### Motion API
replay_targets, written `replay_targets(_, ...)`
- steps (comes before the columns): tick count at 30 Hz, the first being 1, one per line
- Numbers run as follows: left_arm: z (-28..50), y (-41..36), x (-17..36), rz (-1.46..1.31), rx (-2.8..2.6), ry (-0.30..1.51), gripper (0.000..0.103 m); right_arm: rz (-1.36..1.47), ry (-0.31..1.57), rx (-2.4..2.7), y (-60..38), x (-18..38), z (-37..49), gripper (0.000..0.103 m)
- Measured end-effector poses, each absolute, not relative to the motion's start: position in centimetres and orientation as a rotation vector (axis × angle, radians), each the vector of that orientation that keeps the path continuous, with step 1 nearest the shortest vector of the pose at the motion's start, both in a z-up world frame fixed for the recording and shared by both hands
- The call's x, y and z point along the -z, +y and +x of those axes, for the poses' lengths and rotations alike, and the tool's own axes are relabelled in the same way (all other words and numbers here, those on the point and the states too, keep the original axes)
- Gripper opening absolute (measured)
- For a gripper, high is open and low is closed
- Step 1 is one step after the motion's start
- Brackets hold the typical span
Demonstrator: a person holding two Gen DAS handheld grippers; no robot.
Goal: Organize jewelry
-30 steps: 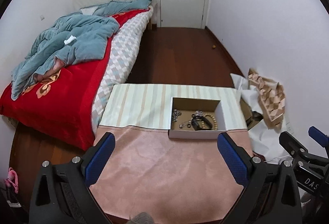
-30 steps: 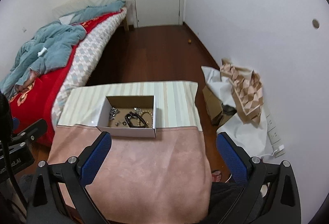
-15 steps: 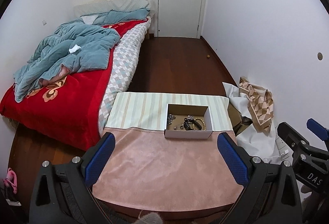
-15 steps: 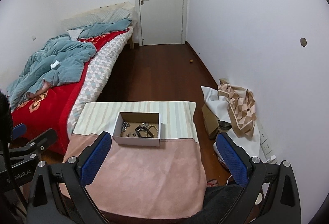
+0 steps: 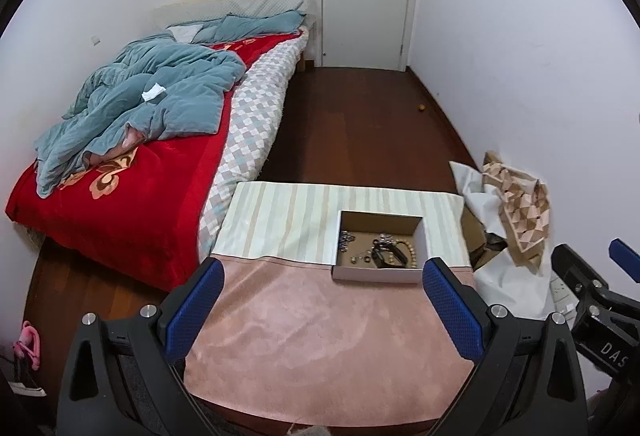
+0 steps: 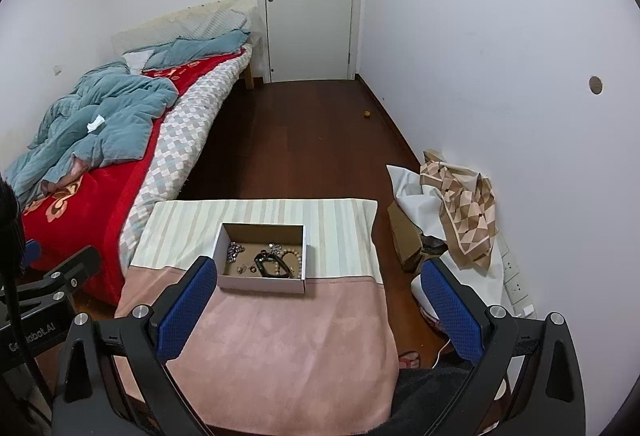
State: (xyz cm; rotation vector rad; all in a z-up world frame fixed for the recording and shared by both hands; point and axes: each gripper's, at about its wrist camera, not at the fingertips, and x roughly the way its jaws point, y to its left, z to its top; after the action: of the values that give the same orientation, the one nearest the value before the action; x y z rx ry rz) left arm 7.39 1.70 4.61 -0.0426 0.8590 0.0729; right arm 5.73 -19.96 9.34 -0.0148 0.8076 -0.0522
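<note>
I hold both hand-held grippers wide open and empty over the counter (image 5: 320, 336): left (image 5: 320, 304), right (image 6: 320, 300). The box (image 6: 262, 286) holds the jewelry (image 6: 272, 260).

I see a shallow open cardboard box (image 5: 380, 274) sitting flat where the striped cloth meets the pink one. Inside it lie a silvery chain cluster (image 5: 345, 238) at the left, small rings (image 5: 359, 259) near the front, a black band (image 5: 387, 255) and a beaded bracelet (image 5: 411, 253) at the right.
</note>
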Motion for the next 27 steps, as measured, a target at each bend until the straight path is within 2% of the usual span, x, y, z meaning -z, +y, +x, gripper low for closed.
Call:
replay_targets(12, 11.7, 1.5, -2.1, -0.027, -0.093, 0.916, 0.103, -0.030, 0.898, 0.079, -19.9, -5.4, 11.3, 0.103)
replay_targets(27, 13.1, 0.7, -0.8, -0.021, -0.082, 0.959, 0.103, -0.032, 0.939, 0.092, -20.7, -3.7, 12.4, 0.103)
